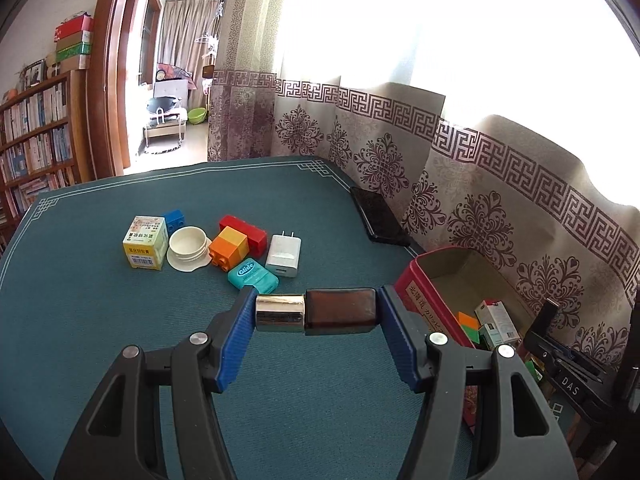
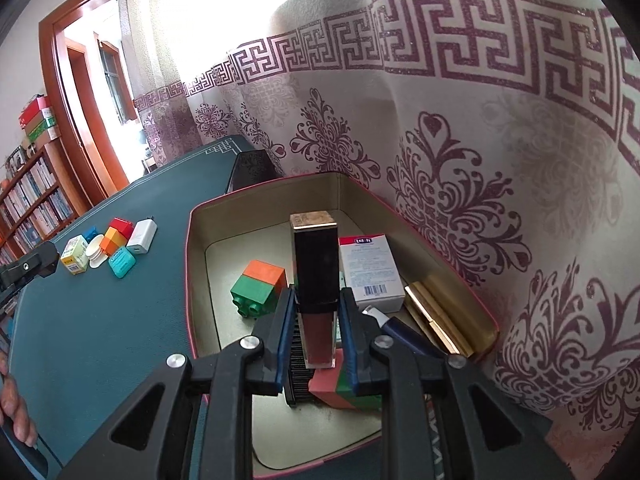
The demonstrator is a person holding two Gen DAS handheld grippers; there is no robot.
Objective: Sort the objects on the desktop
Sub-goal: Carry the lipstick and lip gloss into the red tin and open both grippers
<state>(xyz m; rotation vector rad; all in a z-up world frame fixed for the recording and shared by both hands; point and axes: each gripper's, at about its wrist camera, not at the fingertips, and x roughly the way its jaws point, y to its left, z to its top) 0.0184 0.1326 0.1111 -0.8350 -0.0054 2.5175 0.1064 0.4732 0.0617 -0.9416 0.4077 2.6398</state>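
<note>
My left gripper [image 1: 316, 310] is squeezed on a little bottle [image 1: 318, 312] that lies sideways between the blue pads. The bottle has a shiny silver cap on the left and a dark brown body on the right. I hold it up over the green table [image 1: 100, 320].

My right gripper [image 2: 314, 322] is clamped on a tall lip gloss tube [image 2: 315, 280] — black on top with a gold end, dark red at the bottom. The tube stands upright between my fingers, right over the open red box [image 2: 192, 280].

Inside the box I see an orange and green block [image 2: 260, 284], a white carton [image 2: 372, 270] with a bar code, a gold case [image 2: 444, 316] by the right wall, a dark blue pen-like thing [image 2: 400, 330], a black comb [image 2: 298, 368] and a pink and green block [image 2: 340, 388] under my fingers.

More things sit together on the table, well apart from the box: a small yellow box [image 1: 145, 242], a blue block [image 1: 175, 220], a white lid [image 1: 188, 248], an orange and yellow block [image 1: 228, 248], a red block [image 1: 244, 234], a white charger [image 1: 283, 255] and a teal floss case [image 1: 253, 276]. The blocks, the lid, the charger and the floss case are crowded close. A dark phone [image 1: 378, 220] lies at the far edge by the curtain [image 1: 500, 200].
</note>
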